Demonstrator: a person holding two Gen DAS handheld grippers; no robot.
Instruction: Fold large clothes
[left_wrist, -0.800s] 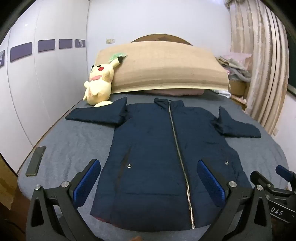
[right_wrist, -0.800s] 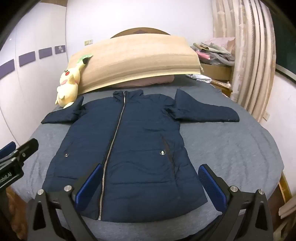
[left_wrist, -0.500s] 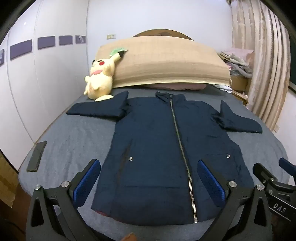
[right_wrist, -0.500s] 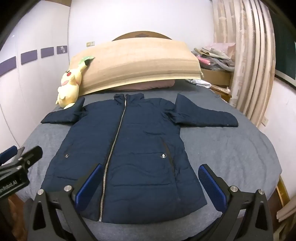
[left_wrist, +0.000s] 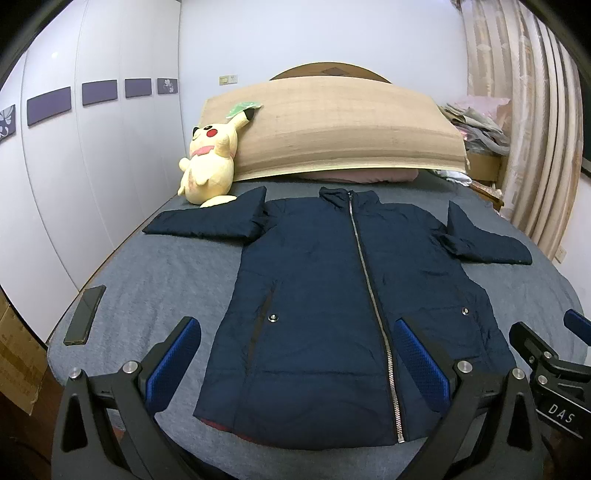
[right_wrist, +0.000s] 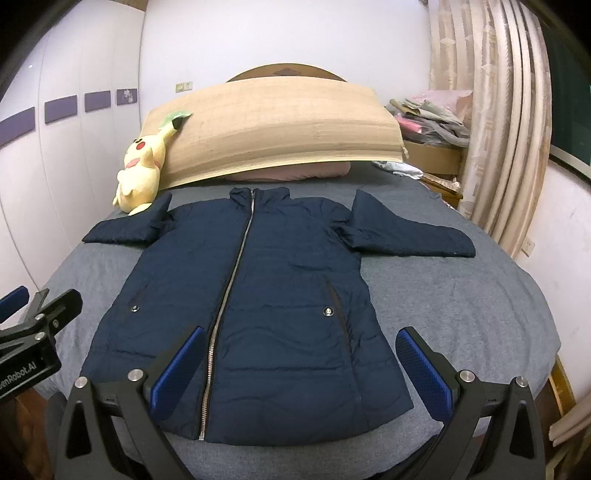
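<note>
A dark navy zip-up jacket lies flat and face up on a grey bed, zipped shut, both sleeves spread out sideways. My left gripper hovers open above the hem's left half, its blue pads wide apart with nothing between them. Over the hem's right half my right gripper stands open and empty too. Each gripper shows at the edge of the other's view. Neither touches the jacket.
A yellow plush toy leans on a tan bolster at the headboard. A dark flat phone-like object lies at the bed's left edge. Curtains and piled clothes stand on the right, a white wardrobe on the left.
Both wrist views have tilted a little: the jacket and bed sit slightly lower in the frames than before. The jacket itself has not moved and both grippers stay open.
</note>
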